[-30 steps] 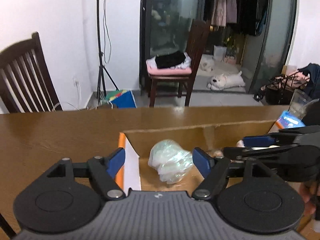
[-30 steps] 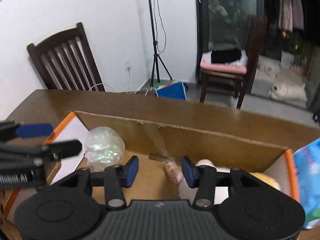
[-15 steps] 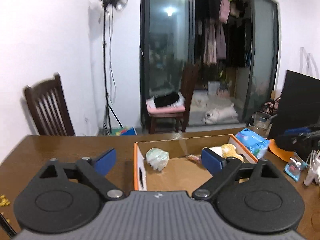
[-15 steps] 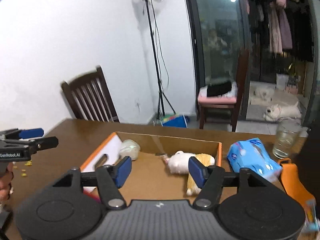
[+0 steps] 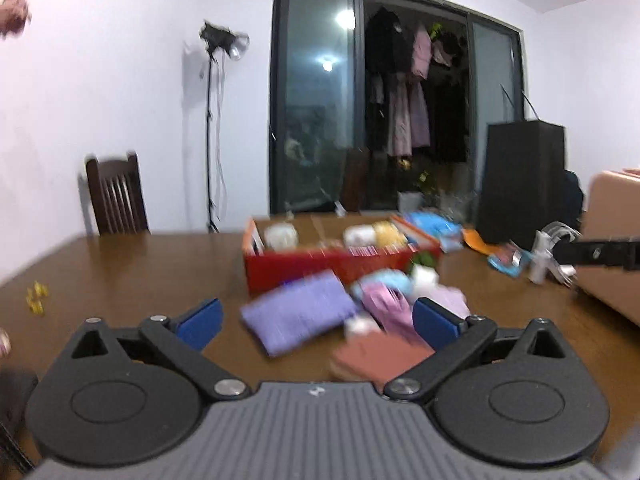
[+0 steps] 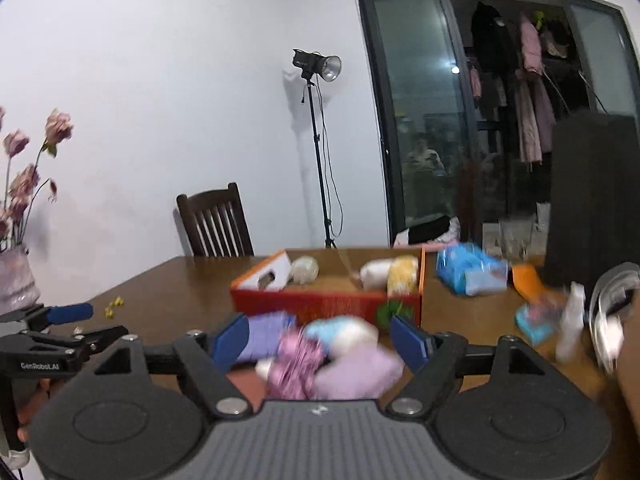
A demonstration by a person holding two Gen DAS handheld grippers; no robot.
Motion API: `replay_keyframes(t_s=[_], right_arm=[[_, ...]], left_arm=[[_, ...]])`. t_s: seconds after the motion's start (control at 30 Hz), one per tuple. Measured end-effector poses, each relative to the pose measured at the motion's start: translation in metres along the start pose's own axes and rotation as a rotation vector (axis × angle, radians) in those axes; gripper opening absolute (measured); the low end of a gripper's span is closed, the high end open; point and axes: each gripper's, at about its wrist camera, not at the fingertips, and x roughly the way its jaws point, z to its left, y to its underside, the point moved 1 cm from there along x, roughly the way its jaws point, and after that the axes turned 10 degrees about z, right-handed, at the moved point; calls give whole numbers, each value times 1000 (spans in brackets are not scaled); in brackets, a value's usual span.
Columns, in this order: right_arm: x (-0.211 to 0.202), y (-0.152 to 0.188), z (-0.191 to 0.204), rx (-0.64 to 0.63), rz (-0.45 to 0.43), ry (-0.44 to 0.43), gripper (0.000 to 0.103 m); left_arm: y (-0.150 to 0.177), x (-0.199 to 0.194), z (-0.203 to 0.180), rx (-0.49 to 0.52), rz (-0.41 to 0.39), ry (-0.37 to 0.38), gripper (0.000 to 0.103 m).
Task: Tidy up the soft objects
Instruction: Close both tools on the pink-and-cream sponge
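Observation:
A red-orange cardboard box (image 5: 340, 266) (image 6: 320, 304) stands on the wooden table and holds a pale crinkly ball (image 5: 281, 236) (image 6: 305, 269), a white plush (image 6: 374, 272) and a yellow soft thing (image 6: 403, 276). In front of it lies a blurred pile: a folded purple cloth (image 5: 300, 316) (image 6: 262, 332), pink and lilac soft items (image 6: 356, 372) (image 5: 390, 312), a light blue one (image 6: 328, 330) and a brick-red cloth (image 5: 376, 356). My left gripper (image 5: 316, 322) is open and empty above the pile's near side. My right gripper (image 6: 320, 340) is open and empty above the pile.
A blue tissue pack (image 6: 468, 274), an orange item (image 6: 528, 282), small packets (image 5: 506, 260) and a white bottle (image 6: 570, 320) lie right of the box. A black box (image 5: 520, 176) stands behind. Yellow bits (image 5: 36, 298) and a flower vase (image 6: 16, 280) are at left.
Both grippers have pulled back and up from the box, so the box looks smaller and the pile of soft items in front of it has come into view. Both stay open.

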Motion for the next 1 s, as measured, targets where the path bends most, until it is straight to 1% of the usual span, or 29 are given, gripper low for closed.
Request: replay_keyframes(t_s=[0.07, 0.13, 0.2, 0.23, 0.3, 0.37, 0.4, 0.43, 0.5, 0.53, 0.57, 0.63, 0.67, 0.7, 0.73, 0.77, 0.8, 0.83, 0.87, 0.93, 0.97, 1.0], right_arm=[[5, 16, 2, 37, 33, -10, 78], [12, 25, 6, 27, 70, -5, 78], [17, 30, 10, 20, 84, 4, 78], [21, 31, 11, 22, 92, -8, 78], [33, 34, 13, 47, 109, -56, 78], [46, 44, 17, 84, 133, -96, 77], [53, 49, 18, 102, 152, -107, 77], [63, 53, 18, 128, 178, -112, 73], [75, 58, 18, 162, 198, -117, 66], [82, 60, 18, 174, 204, -121, 64], [88, 60, 16, 195, 203, -126, 63], [98, 60, 11, 239, 209, -143, 58], [105, 60, 9, 261, 215, -159, 56], [111, 60, 8, 282, 222, -176, 51], [115, 58, 8, 295, 227, -192, 48], [122, 58, 8, 311, 234, -212, 46], [126, 57, 8, 326, 236, -222, 42], [130, 57, 8, 337, 231, -211, 42], [132, 56, 8, 338, 224, -197, 40], [132, 54, 4, 347, 215, -182, 35], [131, 52, 1, 341, 217, -184, 35], [129, 51, 0, 332, 223, -186, 35]], left_arm=[[5, 0, 0, 6, 19, 9, 103], [5, 3, 2, 5, 22, 2, 103], [2, 11, 4, -4, 23, 11, 103], [4, 14, 8, -14, 25, 21, 103], [4, 29, 11, -33, 45, 54, 103], [9, 48, 13, -33, 65, 114, 102], [11, 60, 14, -40, 88, 120, 97], [11, 72, 15, -48, 114, 122, 88], [8, 92, 19, -64, 145, 151, 76], [6, 103, 23, -78, 162, 181, 73], [4, 112, 27, -94, 182, 194, 71], [1, 130, 32, -121, 226, 215, 59], [-1, 138, 35, -142, 243, 234, 56], [-1, 146, 39, -170, 265, 268, 52], [0, 153, 41, -197, 295, 300, 44], [2, 157, 43, -224, 327, 327, 42], [5, 158, 47, -265, 336, 342, 39], [7, 154, 49, -295, 348, 341, 35], [8, 148, 49, -320, 364, 354, 31], [17, 129, 47, -343, 387, 409, 32], [21, 120, 44, -333, 389, 409, 32], [24, 112, 42, -321, 386, 394, 35]])
